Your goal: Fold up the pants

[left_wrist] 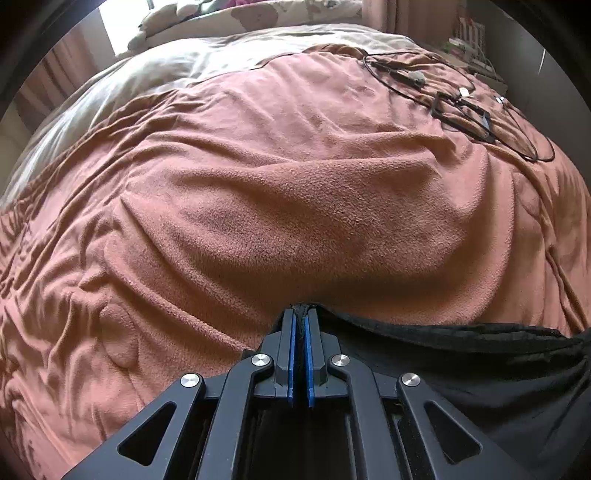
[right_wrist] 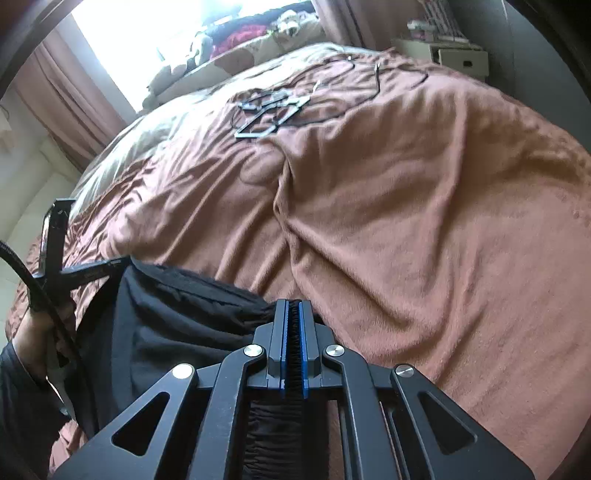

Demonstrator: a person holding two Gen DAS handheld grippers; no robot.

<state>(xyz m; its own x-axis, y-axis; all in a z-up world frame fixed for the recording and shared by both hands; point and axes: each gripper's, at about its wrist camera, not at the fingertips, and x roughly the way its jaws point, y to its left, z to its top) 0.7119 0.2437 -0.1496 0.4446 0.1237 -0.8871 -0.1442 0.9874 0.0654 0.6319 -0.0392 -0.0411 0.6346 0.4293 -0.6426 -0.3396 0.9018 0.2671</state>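
Note:
Black pants [left_wrist: 480, 365] hang low over a pink fleece blanket [left_wrist: 295, 206] on a bed. My left gripper [left_wrist: 302, 314] is shut on a thin edge of the black pants, which stretch off to the right from its blue pads. In the right wrist view my right gripper [right_wrist: 291, 306] is shut on the gathered black waistband, and the pants [right_wrist: 177, 314] sag to the left toward the other gripper's frame [right_wrist: 59, 254], held by a hand [right_wrist: 37, 332]. Most of the pants lie below both cameras, hidden.
Black cables and a small dark frame [left_wrist: 465, 110] lie on the blanket at the far right; the same cables [right_wrist: 273, 110] show mid-bed in the right wrist view. A beige duvet [left_wrist: 147, 70], pillows, curtains and a bright window [right_wrist: 155, 33] lie beyond.

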